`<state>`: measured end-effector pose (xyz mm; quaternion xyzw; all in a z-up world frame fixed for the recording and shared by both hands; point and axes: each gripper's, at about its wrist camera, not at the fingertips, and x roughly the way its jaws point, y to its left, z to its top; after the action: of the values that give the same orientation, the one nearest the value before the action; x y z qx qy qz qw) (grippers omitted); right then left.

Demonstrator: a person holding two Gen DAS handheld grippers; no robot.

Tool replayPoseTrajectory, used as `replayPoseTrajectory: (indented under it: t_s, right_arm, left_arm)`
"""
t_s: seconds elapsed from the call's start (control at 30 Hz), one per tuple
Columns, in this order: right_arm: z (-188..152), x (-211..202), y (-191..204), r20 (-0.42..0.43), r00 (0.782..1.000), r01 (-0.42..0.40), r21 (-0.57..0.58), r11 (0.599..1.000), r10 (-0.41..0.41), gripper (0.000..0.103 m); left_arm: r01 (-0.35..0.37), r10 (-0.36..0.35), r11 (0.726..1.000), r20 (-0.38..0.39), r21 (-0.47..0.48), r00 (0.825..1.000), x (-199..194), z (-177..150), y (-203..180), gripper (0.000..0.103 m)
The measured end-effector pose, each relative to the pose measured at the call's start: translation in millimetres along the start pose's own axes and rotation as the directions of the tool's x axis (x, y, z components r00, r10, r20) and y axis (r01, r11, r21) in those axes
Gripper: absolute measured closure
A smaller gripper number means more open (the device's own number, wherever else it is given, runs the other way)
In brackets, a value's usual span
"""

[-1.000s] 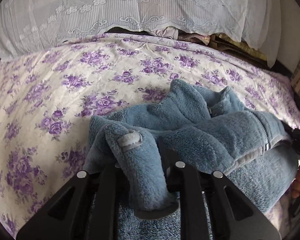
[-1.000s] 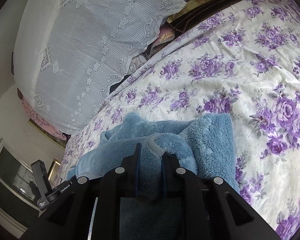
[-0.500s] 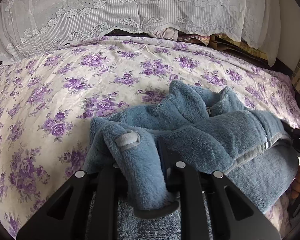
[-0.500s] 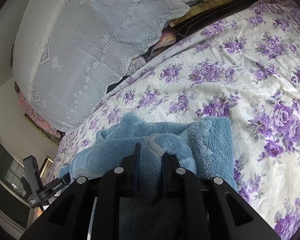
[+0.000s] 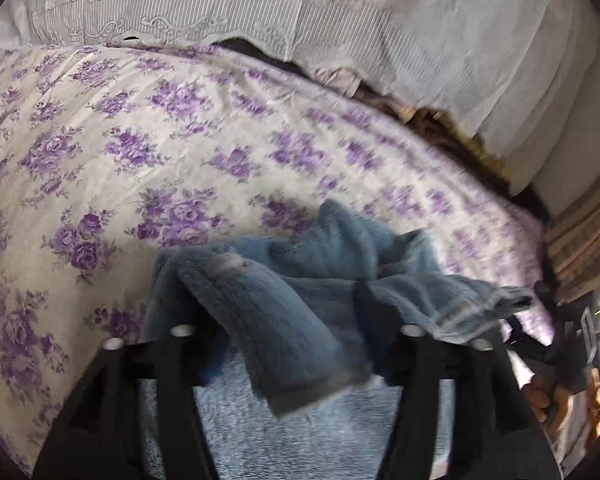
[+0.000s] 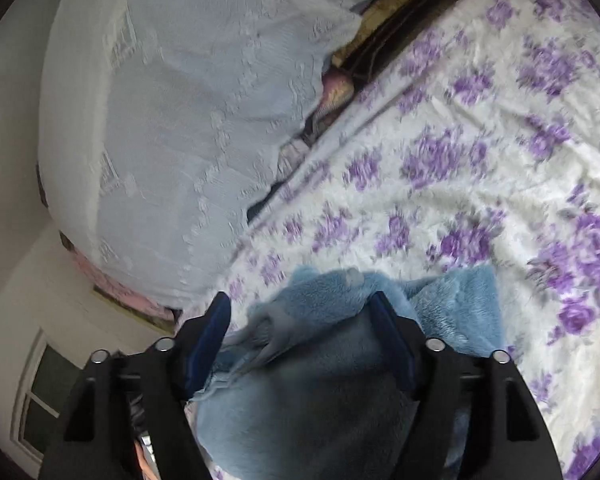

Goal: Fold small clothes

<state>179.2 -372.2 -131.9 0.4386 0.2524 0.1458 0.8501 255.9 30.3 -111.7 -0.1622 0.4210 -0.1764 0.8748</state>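
Fluffy blue fleece garment point(image 5: 300, 292), folded over, on the purple-flowered bedsheet point(image 5: 140, 140).
Left gripper point(image 5: 296, 336) and right gripper point(image 6: 300, 312) jaws have just been opening, apart around loose fleece.

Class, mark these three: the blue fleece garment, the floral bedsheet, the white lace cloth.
blue fleece garment point(image 5: 284, 312), left wrist view, on its folded sleeve.
floral bedsheet point(image 5: 112, 152), left wrist view, on a bare stretch.
white lace cloth point(image 6: 172, 128), right wrist view, on its middle.

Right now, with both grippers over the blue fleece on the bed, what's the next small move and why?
Probably draw both back clear of the fleece. The left gripper and right gripper have just been opening, fabric lies loose between their jaws, and the folded sleeve already rests on the garment, so lifting away avoids dragging it.
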Motion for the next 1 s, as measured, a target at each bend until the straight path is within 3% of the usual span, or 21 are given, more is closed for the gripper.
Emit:
replayPoseTrajectory:
  t_s: [0.03,0.1,0.17,0.2,0.3,0.37,0.5,0.57,0.63,0.77,0.8,0.83,0.87,0.9,0.93,0.97,1.0]
  right_arm:
    - [1.5,-6.1,1.5,0.014,1.000,-0.005,-0.002,1.000,0.005,0.029]
    - [3.0,-19.5,4.7,0.042,0.999,-0.012,-0.012,1.000,0.012,0.029]
    - [-0.6,-28.4,14.0,0.060,0.998,0.031,-0.076,0.997,-0.026,0.032]
    - [-4.9,-31.8,21.5,0.070,0.996,0.062,-0.135,0.989,-0.053,0.041]
    - [-23.6,-32.4,47.7,0.081,0.988,0.148,-0.320,0.936,-0.129,0.055]
    - [-37.4,-24.1,63.9,0.063,0.985,0.170,-0.424,0.890,-0.158,0.058]
    - [-54.4,6.7,85.6,0.021,0.976,0.194,-0.530,0.826,-0.216,0.059]
    - [-54.2,29.1,92.5,-0.018,0.971,0.193,-0.535,0.822,-0.240,0.058]
    - [-50.8,52.6,97.5,-0.037,0.964,0.203,-0.529,0.824,-0.262,0.058]
    - [-39.6,97.2,79.6,-0.070,0.928,0.293,-0.466,0.835,-0.365,0.058]
    - [-37.3,106.6,69.2,-0.075,0.912,0.327,-0.457,0.827,-0.403,0.058]
    - [-35.9,116.5,52.8,-0.106,0.902,0.336,-0.438,0.834,-0.419,0.060]
    - [-35.8,119.6,41.3,-0.125,0.908,0.317,-0.416,0.852,-0.399,0.062]
    - [-34.3,116.3,36.2,-0.117,0.922,0.298,-0.392,0.870,-0.369,0.066]
    - [-33.1,112.1,34.7,-0.113,0.928,0.290,-0.374,0.881,-0.354,0.066]
    - [-33.8,111.4,34.5,-0.110,0.930,0.287,-0.376,0.881,-0.350,0.067]
    - [-35.0,110.8,34.5,-0.104,0.932,0.286,-0.382,0.879,-0.348,0.067]
  left_arm:
    - [0.015,-0.015,1.000,0.023,-0.015,1.000,-7.7,0.5,1.8,0.017]
    - [-0.013,0.016,1.000,0.083,-0.028,0.996,-22.9,2.8,3.5,0.007]
    - [-0.055,0.057,0.998,0.116,-0.013,0.992,-34.3,5.9,3.9,0.007]
    - [-0.082,0.083,0.997,0.115,-0.011,0.990,-35.4,8.2,4.3,0.007]
    - [-0.169,0.162,0.984,0.109,0.057,0.981,-34.8,3.5,-1.3,0.007]
    - [-0.228,0.214,0.965,0.113,0.127,0.970,-31.3,-3.0,-10.3,0.007]
    - [-0.381,0.358,0.885,0.133,0.269,0.924,-9.3,-5.7,-40.6,0.007]
    - [-0.428,0.404,0.850,0.140,0.309,0.904,0.9,-1.6,-51.4,0.006]
    - [-0.498,0.478,0.806,0.144,0.319,0.867,19.6,9.1,-59.9,0.005]
    - [-0.573,0.583,0.782,0.036,0.243,0.811,64.7,32.7,-37.6,0.004]
    - [-0.574,0.588,0.791,-0.007,0.210,0.809,75.0,35.9,-24.8,0.004]
    - [-0.553,0.569,0.813,-0.045,0.184,0.821,81.6,34.2,-14.5,0.004]
    - [-0.510,0.526,0.847,-0.099,0.147,0.845,90.1,33.6,-1.7,0.004]
    - [-0.436,0.441,0.898,-0.148,0.063,0.885,93.9,32.7,16.6,0.004]
    - [-0.389,0.384,0.921,-0.152,-0.002,0.911,90.1,32.6,28.0,0.004]
    - [-0.361,0.355,0.932,-0.151,-0.017,0.923,88.1,32.6,33.1,0.004]
    - [-0.360,0.355,0.933,-0.148,-0.008,0.923,88.0,31.9,33.4,0.004]
